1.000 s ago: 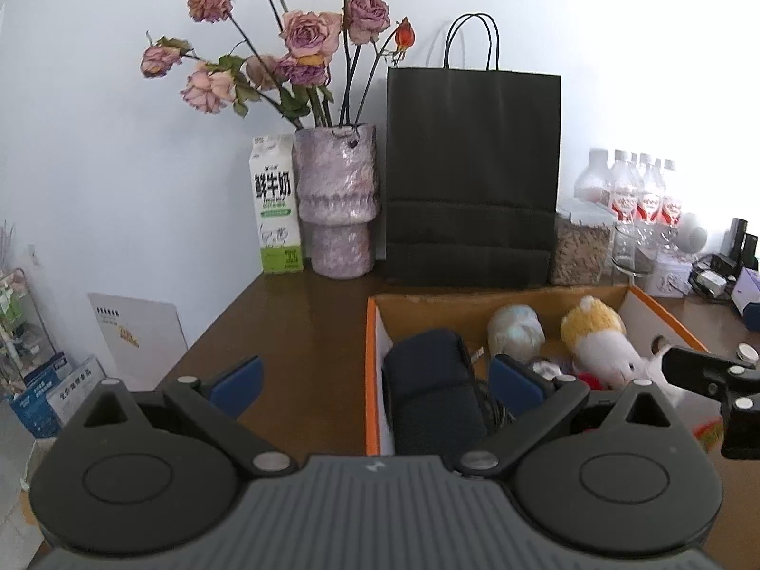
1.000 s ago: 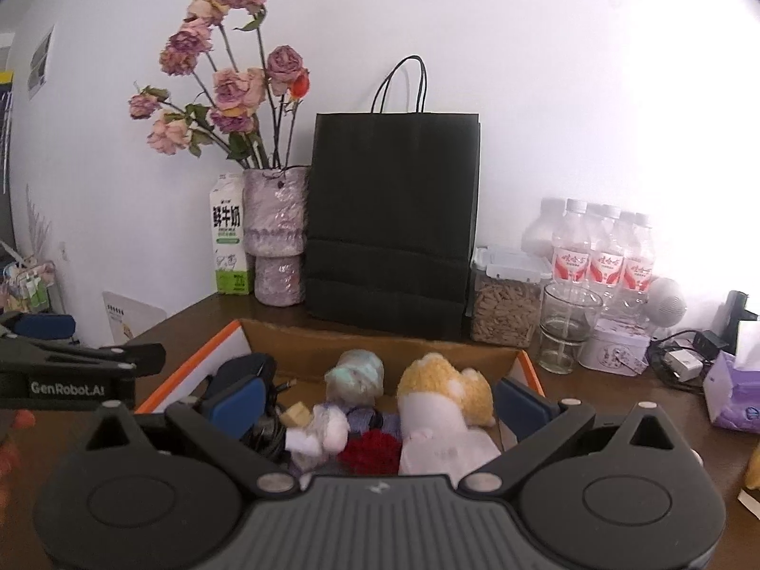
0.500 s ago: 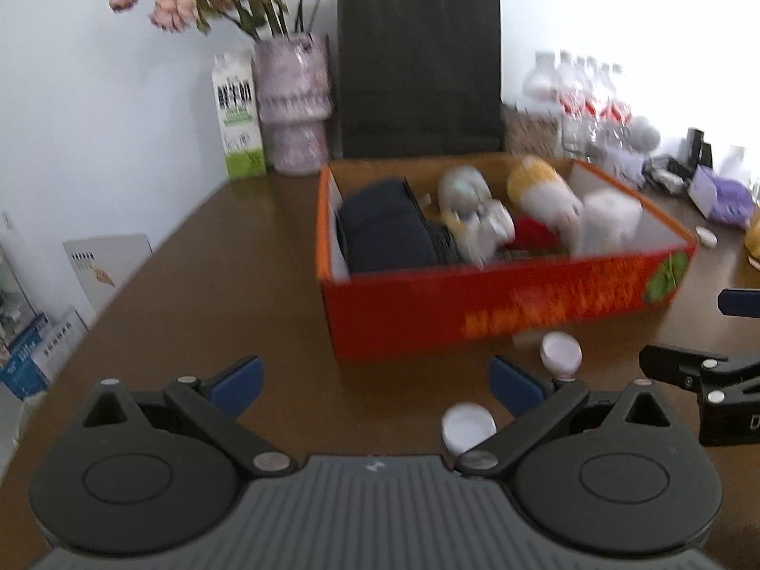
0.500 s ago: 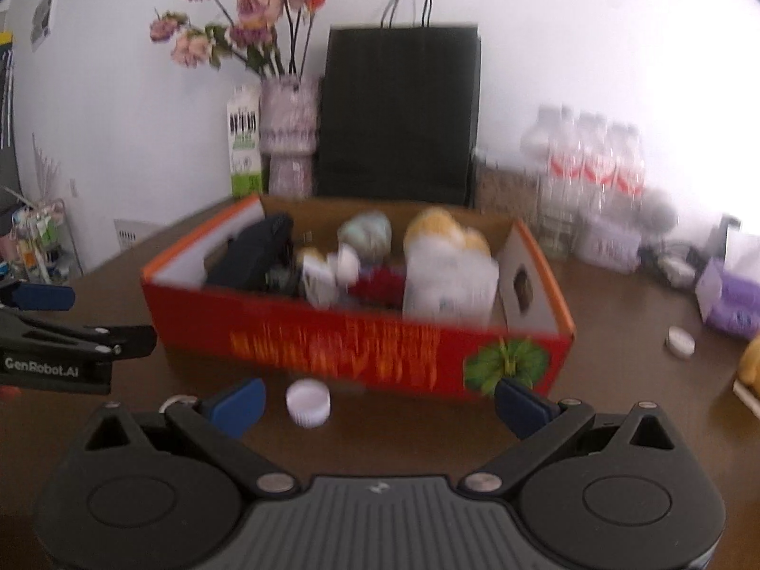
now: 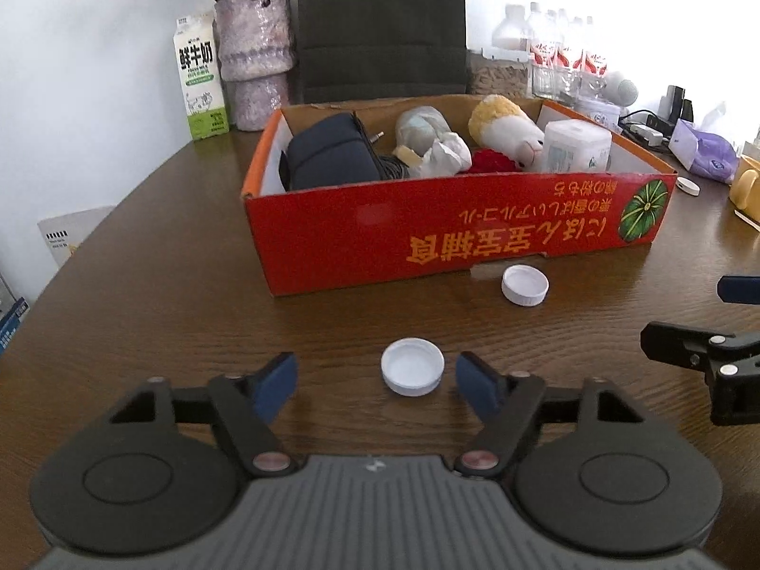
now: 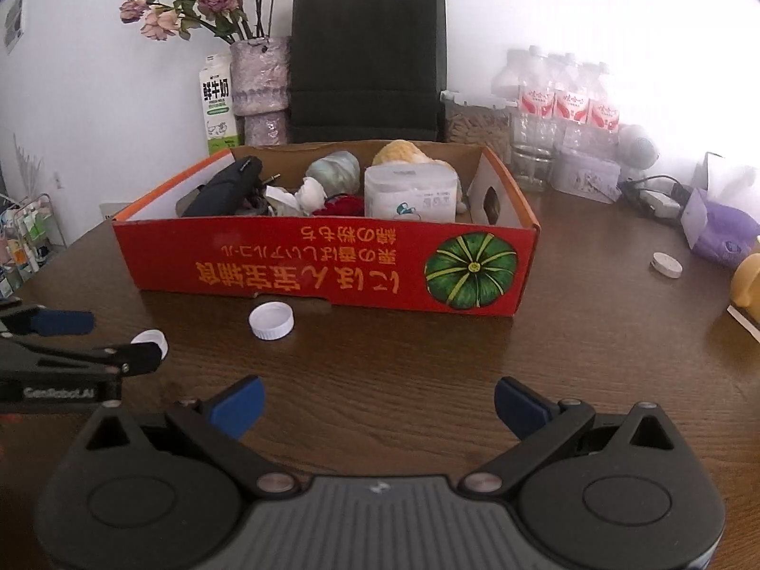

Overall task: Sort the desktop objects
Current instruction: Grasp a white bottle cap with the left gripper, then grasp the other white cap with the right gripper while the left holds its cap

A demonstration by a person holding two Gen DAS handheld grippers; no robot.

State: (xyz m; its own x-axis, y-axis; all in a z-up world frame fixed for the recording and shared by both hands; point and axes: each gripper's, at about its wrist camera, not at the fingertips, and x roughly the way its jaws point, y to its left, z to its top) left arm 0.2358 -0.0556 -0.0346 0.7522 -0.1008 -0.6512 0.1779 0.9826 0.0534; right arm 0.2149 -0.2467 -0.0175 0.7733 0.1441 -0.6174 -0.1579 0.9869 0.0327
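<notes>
Your left gripper (image 5: 375, 380) is closing, a white cap (image 5: 412, 373) between its fingers, which don't yet touch it. Your right gripper (image 6: 378, 406) stands wide apart over bare table (image 6: 403, 361). A second cap (image 5: 524, 284) lies just before the red box (image 5: 451, 237), which sits mid-table. A third cap (image 6: 666, 264) lies toward the right edge.

The left gripper (image 5: 375, 382) tilts downward, jaws closing; the right gripper (image 6: 377, 403) at lower frame gapes wide.
</notes>
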